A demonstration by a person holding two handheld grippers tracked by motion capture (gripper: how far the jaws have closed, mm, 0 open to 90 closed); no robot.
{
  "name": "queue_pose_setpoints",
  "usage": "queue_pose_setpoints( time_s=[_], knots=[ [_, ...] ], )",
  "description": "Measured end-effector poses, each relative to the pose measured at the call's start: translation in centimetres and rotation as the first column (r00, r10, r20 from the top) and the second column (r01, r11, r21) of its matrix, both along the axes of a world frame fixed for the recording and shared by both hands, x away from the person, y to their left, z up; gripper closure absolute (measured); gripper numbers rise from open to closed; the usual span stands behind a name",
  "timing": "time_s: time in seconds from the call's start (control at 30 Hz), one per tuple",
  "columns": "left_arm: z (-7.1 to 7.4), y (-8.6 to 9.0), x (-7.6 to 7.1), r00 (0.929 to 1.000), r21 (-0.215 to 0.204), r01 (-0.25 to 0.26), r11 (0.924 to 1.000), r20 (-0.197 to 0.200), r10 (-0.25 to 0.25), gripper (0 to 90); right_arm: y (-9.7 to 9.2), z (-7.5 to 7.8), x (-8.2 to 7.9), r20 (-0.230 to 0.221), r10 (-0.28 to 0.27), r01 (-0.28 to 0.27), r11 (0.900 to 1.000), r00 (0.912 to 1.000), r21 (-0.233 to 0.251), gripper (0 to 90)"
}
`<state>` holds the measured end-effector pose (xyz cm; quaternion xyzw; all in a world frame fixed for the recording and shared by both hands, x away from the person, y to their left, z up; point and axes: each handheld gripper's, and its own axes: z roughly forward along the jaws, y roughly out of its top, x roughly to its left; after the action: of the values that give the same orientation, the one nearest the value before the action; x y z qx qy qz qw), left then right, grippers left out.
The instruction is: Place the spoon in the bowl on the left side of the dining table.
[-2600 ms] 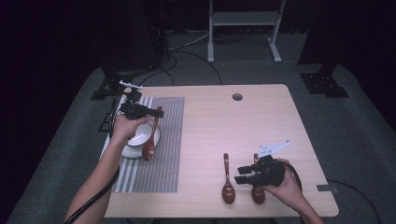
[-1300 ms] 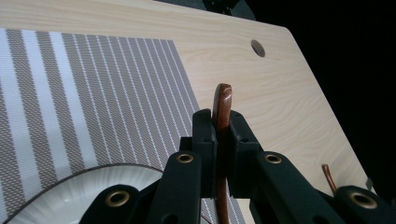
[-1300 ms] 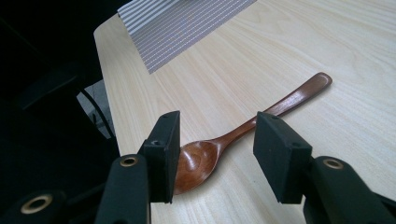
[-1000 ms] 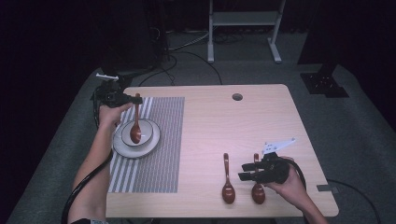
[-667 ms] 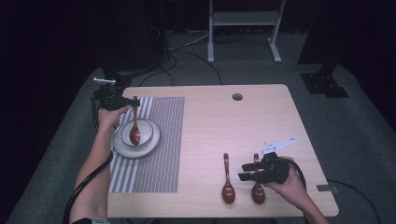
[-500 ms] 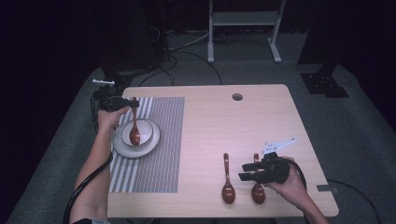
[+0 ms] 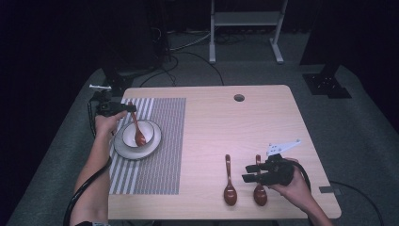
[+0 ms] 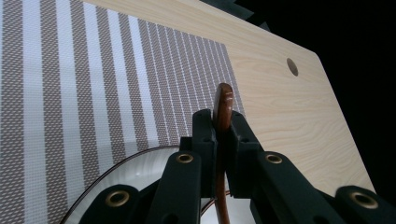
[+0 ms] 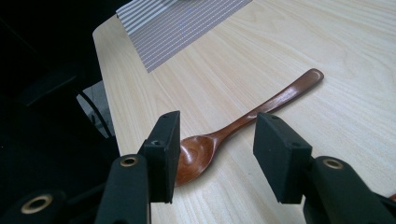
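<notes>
High view: a person works at a light wooden table (image 7: 263, 127) with a gripper in each hand; a grey-and-white striped placemat (image 7: 155, 165) covers its left part.
Left gripper (image 7: 126, 108): jaws closed tight on the handle of a dark wooden spoon (image 7: 137, 130), which slopes down so that its bowl end lies inside the white bowl (image 7: 149, 131).
Bowl's place: on a white plate (image 7: 123, 149), on the far part of the placemat, at the table's left edge.
Likely reason for the hold: pinching the handle tip lets the spoon be lowered into the bowl without the jaws touching the crockery.
Left gripper view: the spoon handle (image 8: 222, 108) stands upright between the two pads.
Right gripper (image 7: 251, 172): jaws partly open, holding nothing, hovering at the near right over the right one of two spoons.
Spare spoons: left spoon (image 7: 229, 181) and right spoon (image 7: 259, 186) lie side by side, bowls toward the near edge, probably staged for pickup.
Right gripper view: one spoon (image 9: 243, 123) lies flat beyond the gap between the jaws, untouched.
Writing: no brand, label or lettering can be read anywhere.
</notes>
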<state>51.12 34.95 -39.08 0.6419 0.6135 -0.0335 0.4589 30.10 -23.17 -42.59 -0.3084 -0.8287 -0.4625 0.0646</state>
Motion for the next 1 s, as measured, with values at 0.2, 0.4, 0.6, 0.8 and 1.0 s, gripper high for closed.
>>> queue_pose_setpoints(
  time_s=[0.2, 0.4, 0.6, 0.8, 1.0],
  knots=[
    [-0.2, 0.9, -0.4, 0.9998, 0.0, -0.017, 0.9999, -0.006, 0.017, 83.0, 0.1, 0.0, 0.1, -0.001, 0.001, -0.001, 1.0, 1.0, -0.007, 50.4],
    [-0.6, 1.7, -0.8, 0.9991, 0.001, -0.033, 0.9994, -0.025, 0.033, 77.4, 0.2, 0.0, 0.2, 0.0, 0.0, 0.0, 1.0, 1.0, -0.003, 50.4],
    [-0.8, 2.3, -1.4, 0.9987, -0.009, -0.04, 0.9992, -0.031, 0.04, 72.4, 0.5, 0.1, 0.2, 0.001, 0.011, -0.011, 0.9999, 0.9999, -0.009, 50.4],
    [-1.1, 2.5, -1.9, 0.9982, -0.022, -0.046, 0.9987, -0.039, 0.045, 68.0, 0.9, 0.2, 0.1, 0.003, 0.022, -0.022, 0.9997, 0.9997, -0.012, 50.4],
    [-1.3, 2.6, -2.5, 0.9979, -0.023, -0.051, 0.9985, -0.042, 0.05, 66.1, 0.9, 0.2, 0.1, 0.003, 0.024, -0.024, 0.9997, 0.9997, -0.008, 50.4]
  ],
)
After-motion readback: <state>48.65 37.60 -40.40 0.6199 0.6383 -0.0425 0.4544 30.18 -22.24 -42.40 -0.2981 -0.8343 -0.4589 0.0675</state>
